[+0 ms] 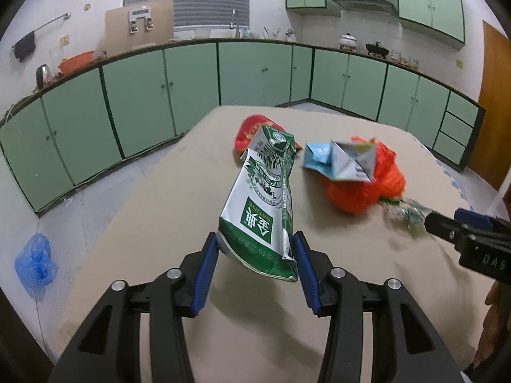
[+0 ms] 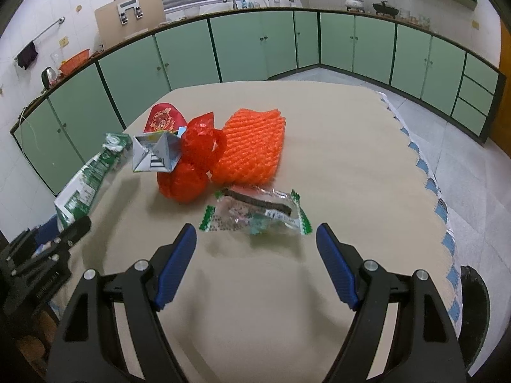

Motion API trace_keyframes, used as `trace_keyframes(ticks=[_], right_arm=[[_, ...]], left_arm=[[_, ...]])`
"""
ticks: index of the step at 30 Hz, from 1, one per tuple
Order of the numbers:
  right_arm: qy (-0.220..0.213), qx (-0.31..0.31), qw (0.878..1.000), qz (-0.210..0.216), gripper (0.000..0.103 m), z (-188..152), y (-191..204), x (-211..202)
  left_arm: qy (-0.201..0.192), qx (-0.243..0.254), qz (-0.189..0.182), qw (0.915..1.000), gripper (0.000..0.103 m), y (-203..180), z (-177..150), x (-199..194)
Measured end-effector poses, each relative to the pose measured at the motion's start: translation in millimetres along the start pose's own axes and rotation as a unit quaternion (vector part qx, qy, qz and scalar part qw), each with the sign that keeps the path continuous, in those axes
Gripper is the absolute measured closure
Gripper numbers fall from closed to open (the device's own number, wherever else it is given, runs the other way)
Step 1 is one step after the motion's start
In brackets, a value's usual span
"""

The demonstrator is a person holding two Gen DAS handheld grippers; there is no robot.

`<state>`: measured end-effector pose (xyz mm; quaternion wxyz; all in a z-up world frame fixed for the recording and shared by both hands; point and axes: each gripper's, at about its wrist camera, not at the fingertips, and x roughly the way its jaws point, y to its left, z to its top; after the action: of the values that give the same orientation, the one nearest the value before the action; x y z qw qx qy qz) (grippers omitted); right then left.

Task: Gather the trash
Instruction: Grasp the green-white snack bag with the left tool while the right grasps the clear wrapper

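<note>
In a green-cabineted kitchen, the left gripper (image 1: pixel 255 249) clamps the bottom end of a flattened green-and-white milk carton (image 1: pixel 265 191), lifted clear of the beige table (image 1: pixel 143 223); the right gripper (image 2: pixel 255 249) hovers with jaws spread and empty just short of a clear plastic wrapper (image 2: pixel 255 212) (green-edged), which lies near an orange foam net (image 2: pixel 252 143) and a folded small carton (image 2: pixel 153 153)
</note>
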<state>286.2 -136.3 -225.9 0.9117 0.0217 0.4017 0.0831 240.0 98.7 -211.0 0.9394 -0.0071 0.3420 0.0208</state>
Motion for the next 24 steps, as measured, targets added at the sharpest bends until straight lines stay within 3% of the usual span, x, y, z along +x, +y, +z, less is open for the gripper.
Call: trace_keyframes(ticks=[4,8,9,11,16,24], right_arm=[[-0.005,-0.009,1.000,-0.008,0.017,6,4,10],[0.015,-0.012,1.000,-0.020,0.019,6,4,31],[0.031,-0.008,0.999,-0.019,0.030,5,1,38],[0.047,0.009,0.999,-0.008,0.039,1,-7,44],[0.048,0.017,0.999,0.005,0.082,-1,-18,38],[0.031,0.025,0.999,0.017,0.092,-2,-29,16]], left_arm=[[-0.002,-0.003,0.001,1.0000,0.056,2,3,3],[0.002,0.003,-0.002,1.0000,0.056,-2,0,4],[0.002,0.004,-0.003,1.0000,0.056,-2,-1,5],[0.002,0.005,-0.003,1.0000,0.056,-2,-1,4],[0.002,0.004,-0.005,1.0000,0.056,-2,0,3],[0.001,0.003,-0.006,1.0000,0.056,-1,0,2]])
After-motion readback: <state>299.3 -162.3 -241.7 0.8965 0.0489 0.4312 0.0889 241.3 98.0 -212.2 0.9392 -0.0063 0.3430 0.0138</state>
